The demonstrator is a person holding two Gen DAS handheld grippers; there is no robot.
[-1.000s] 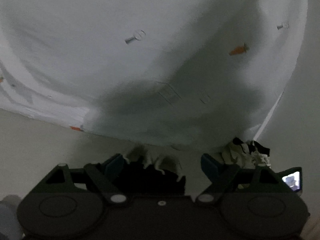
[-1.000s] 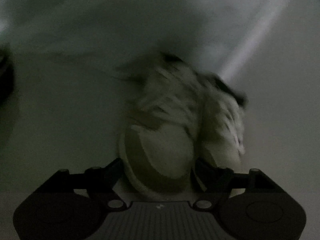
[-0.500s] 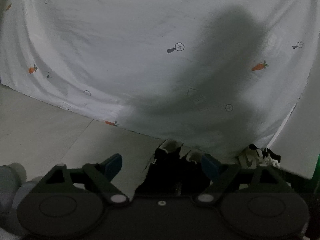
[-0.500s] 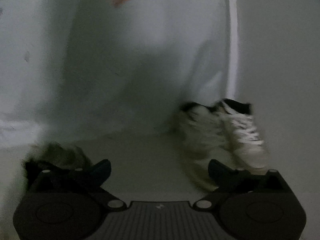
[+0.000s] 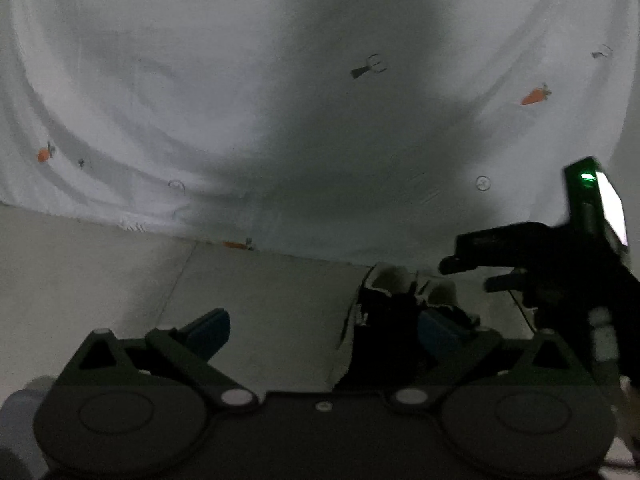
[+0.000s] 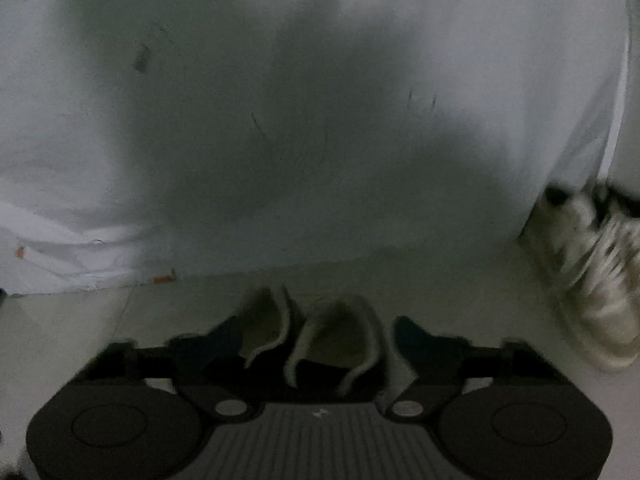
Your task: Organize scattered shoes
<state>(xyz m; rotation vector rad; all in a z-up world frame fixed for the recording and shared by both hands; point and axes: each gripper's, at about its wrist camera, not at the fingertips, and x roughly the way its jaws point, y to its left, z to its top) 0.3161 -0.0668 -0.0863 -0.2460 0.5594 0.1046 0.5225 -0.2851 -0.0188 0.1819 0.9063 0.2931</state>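
A pair of black slippers with pale insoles (image 6: 316,336) stands on the floor by the hanging sheet. In the right wrist view it lies between my right gripper's (image 6: 316,334) open fingers. In the left wrist view the slippers (image 5: 384,312) lie ahead and right, by the right finger of my open, empty left gripper (image 5: 320,326). The right gripper's body (image 5: 560,256) reaches in there from the right. A pair of white sneakers (image 6: 592,252) stands at the right, beside the sheet's edge.
A white bed sheet with carrot prints (image 5: 280,120) hangs down to the pale tiled floor (image 5: 100,280) and fills the background. A pale wall (image 6: 632,120) rises at the far right. The scene is dim.
My right gripper has swung left from the white sneakers to the black slippers, which now lie between its fingers. My left gripper has shifted left, so the slippers sit by its right finger.
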